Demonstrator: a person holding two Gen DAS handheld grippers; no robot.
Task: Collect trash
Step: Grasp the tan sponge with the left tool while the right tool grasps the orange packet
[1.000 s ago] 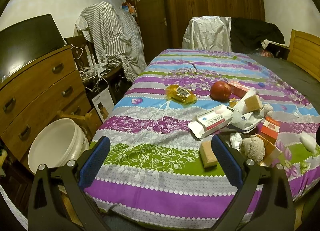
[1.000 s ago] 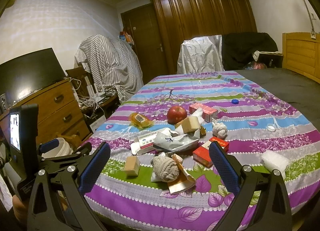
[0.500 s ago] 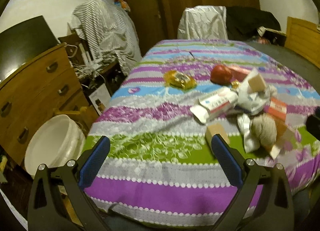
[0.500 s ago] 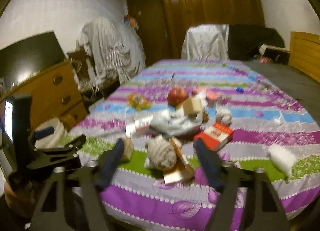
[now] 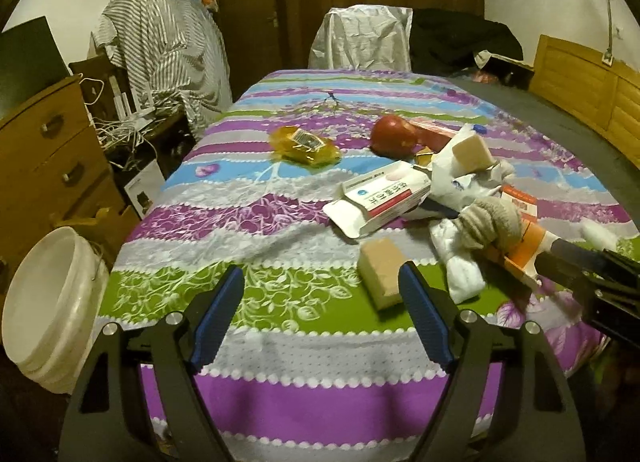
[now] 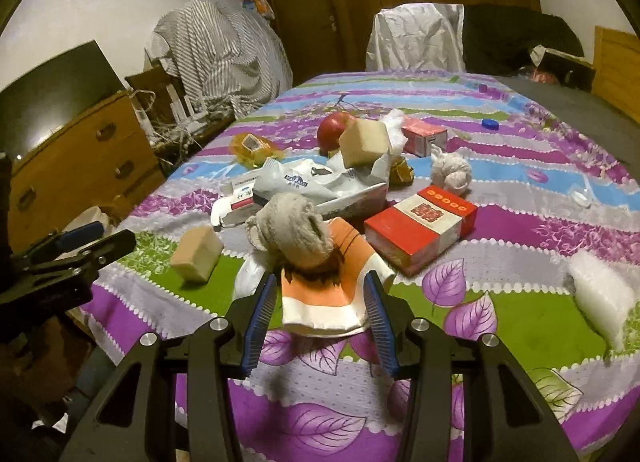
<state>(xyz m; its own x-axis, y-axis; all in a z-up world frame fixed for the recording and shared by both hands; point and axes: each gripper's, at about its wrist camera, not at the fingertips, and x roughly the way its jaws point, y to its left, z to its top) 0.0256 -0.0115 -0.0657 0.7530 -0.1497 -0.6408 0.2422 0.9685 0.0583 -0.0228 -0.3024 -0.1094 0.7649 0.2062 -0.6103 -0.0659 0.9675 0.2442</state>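
Trash lies piled on the striped bedspread (image 5: 256, 221). My right gripper (image 6: 320, 294) is open, its jaws on either side of an orange-and-white carton (image 6: 324, 294) with a grey knitted ball (image 6: 294, 234) on top. The carton also shows in the left wrist view (image 5: 520, 254). My left gripper (image 5: 320, 302) is open and empty near the bed's front edge, with a tan sponge block (image 5: 382, 274) just inside its right finger. A white bucket (image 5: 48, 302) stands on the floor to the left.
On the bed lie a white medicine box (image 5: 380, 197), red box (image 6: 420, 225), apple (image 6: 334, 129), yellow wrapper (image 5: 304, 145), white plastic bag (image 6: 312, 181), string ball (image 6: 452, 173) and white foam piece (image 6: 600, 298). A wooden dresser (image 5: 48, 165) stands left.
Both grippers have moved forward and down toward the bed. The right gripper's jaws have narrowed and now flank the orange carton. The left gripper's jaws have also narrowed.
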